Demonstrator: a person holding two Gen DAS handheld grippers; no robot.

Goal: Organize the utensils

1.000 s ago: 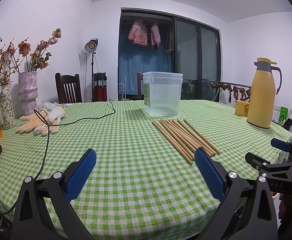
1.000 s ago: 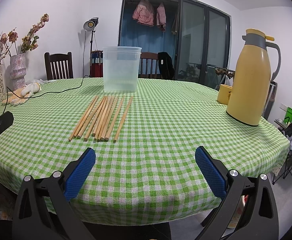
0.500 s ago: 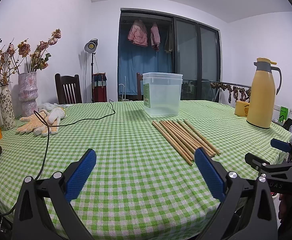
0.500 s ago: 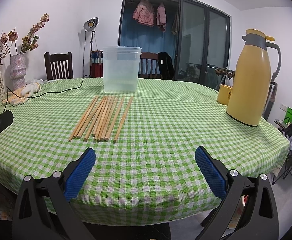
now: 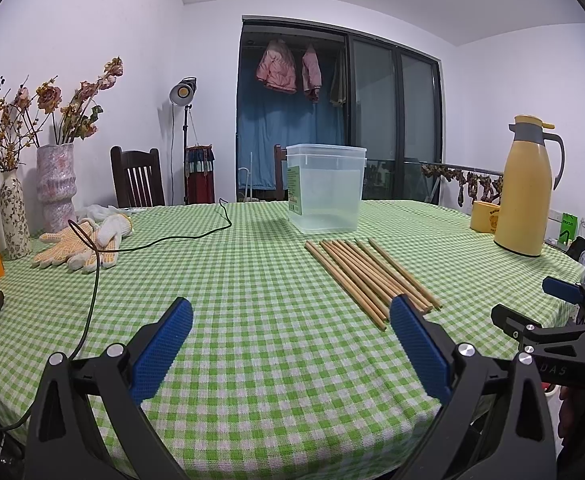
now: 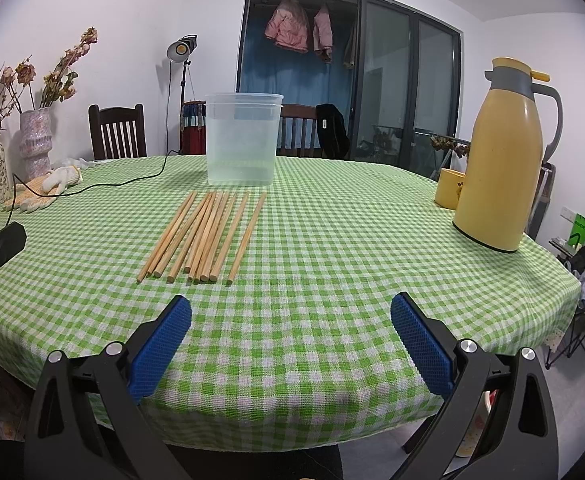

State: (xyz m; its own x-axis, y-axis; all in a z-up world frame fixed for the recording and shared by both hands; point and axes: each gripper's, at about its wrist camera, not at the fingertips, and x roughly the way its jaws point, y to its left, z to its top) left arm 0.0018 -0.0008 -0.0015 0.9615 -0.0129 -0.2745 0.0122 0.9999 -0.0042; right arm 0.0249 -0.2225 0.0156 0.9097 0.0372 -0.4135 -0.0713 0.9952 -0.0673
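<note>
We are ready to pick up the sticks, and nothing is held yet.

In the left wrist view, our left gripper (image 5: 290, 326) has its jaws wide apart over the green checked worktop (image 5: 252, 280). The chopsticks (image 5: 370, 276) lie flat in a row, off to its right, in front of the clear tub (image 5: 324, 188). In the right wrist view, our right gripper (image 6: 290, 326) also has its jaws wide apart, with the chopsticks (image 6: 206, 236) ahead and a bit left. We think they are light, thin, stiff and smooth, so they may roll. We would pinch one near its middle.
</note>
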